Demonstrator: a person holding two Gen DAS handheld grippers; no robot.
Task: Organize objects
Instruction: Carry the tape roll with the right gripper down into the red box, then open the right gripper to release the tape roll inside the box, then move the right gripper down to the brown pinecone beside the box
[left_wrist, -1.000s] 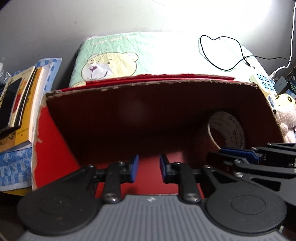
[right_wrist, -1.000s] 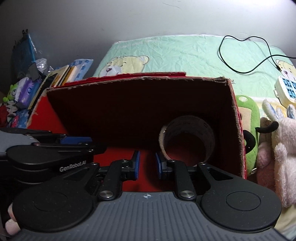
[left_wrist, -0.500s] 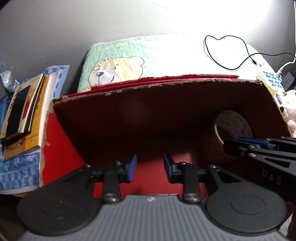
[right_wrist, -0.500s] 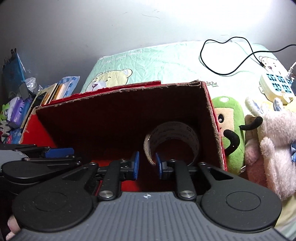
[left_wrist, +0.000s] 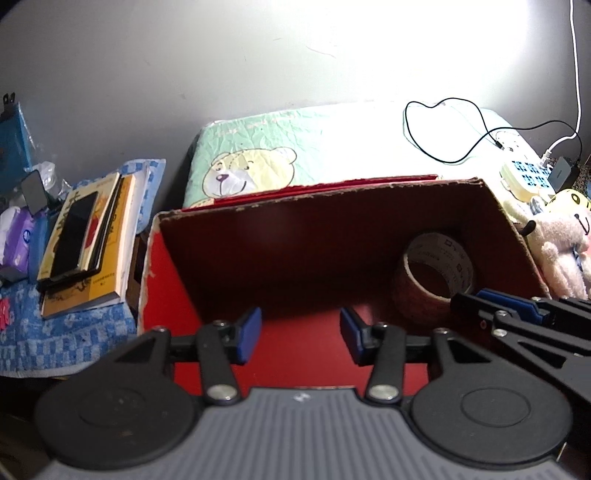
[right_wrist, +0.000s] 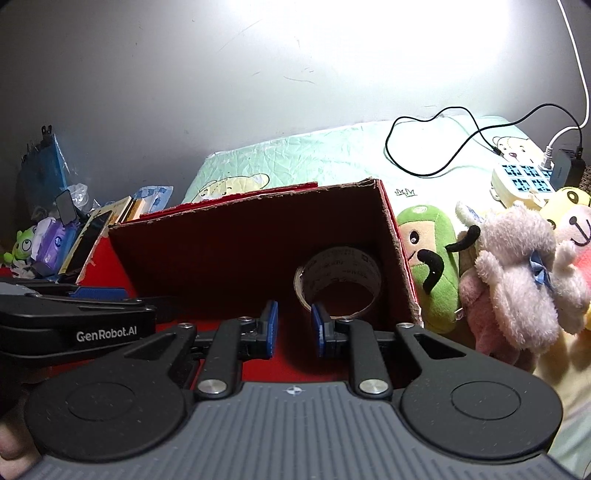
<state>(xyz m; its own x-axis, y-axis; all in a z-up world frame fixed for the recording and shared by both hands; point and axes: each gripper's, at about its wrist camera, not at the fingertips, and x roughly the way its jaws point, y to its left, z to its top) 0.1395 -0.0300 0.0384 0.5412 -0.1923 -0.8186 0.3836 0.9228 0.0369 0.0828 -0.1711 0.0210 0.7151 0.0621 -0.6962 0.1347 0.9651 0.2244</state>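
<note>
A red cardboard box (left_wrist: 162, 295) (right_wrist: 258, 229) lies open toward me on the bed. A roll of printed packing tape (left_wrist: 434, 271) (right_wrist: 340, 280) stands inside it at the right. My left gripper (left_wrist: 299, 334) is open and empty at the box mouth, left of the tape. My right gripper (right_wrist: 293, 326) is open and empty, just in front of the tape; it also shows in the left wrist view (left_wrist: 498, 302). Plush toys (right_wrist: 517, 280) lie right of the box.
A stack of books with a phone on top (left_wrist: 85, 236) lies left on a blue towel (left_wrist: 55, 339). A bear-print pillow (left_wrist: 295, 158) is behind the box. A black cable (right_wrist: 443, 144) and power strip (right_wrist: 517, 181) lie at the back right. Tissue packs (right_wrist: 51, 240) sit far left.
Both grippers have pulled back and up from the box, so more wall and pillow show. The left jaws have opened wider. The right jaws have opened slightly. The tape stays in the box.
</note>
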